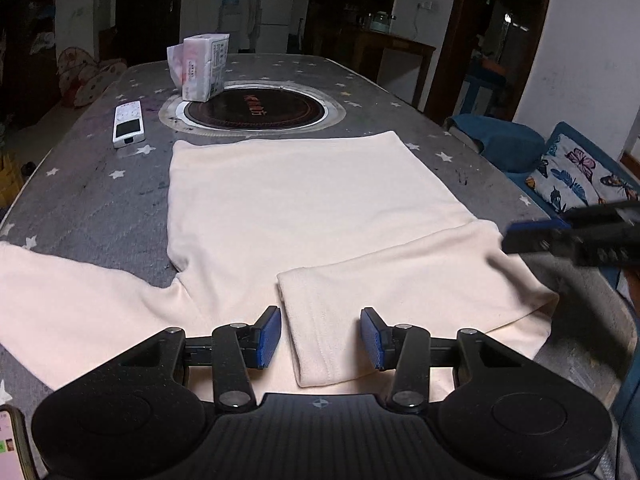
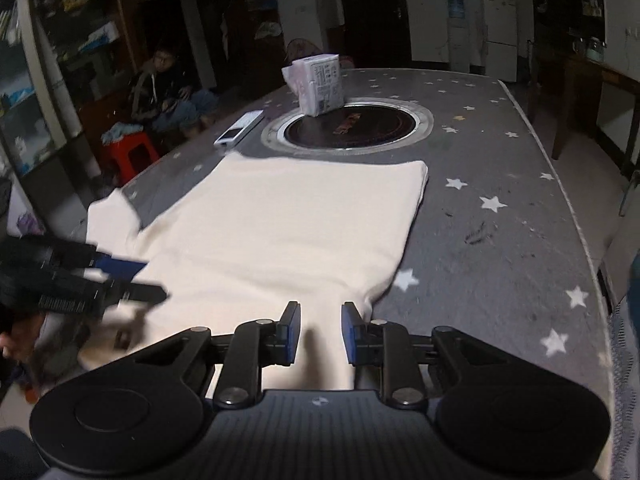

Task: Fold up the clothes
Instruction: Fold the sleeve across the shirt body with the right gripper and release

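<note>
A cream long-sleeved top (image 1: 304, 200) lies flat on the grey star-patterned table (image 1: 100, 208). One sleeve is folded across the body, with its cuff (image 1: 316, 332) right under my left gripper (image 1: 321, 338), which hovers open and holds nothing. The other sleeve (image 1: 60, 300) stretches out to the left. My right gripper (image 2: 320, 334) sits over the near right part of the top (image 2: 288, 220), its jaws a narrow gap apart with no cloth pinched. Each gripper also shows blurred in the other's view: the right gripper (image 1: 560, 236) and the left gripper (image 2: 120, 276).
Beyond the top, a round cooker plate (image 1: 256, 112) is set into the table. A tissue pack (image 1: 202, 66) stands on its rim and a white remote (image 1: 128, 124) lies to its left. A phone (image 1: 12, 444) is at the near left corner. A person (image 2: 168, 84) sits beyond the table's left side.
</note>
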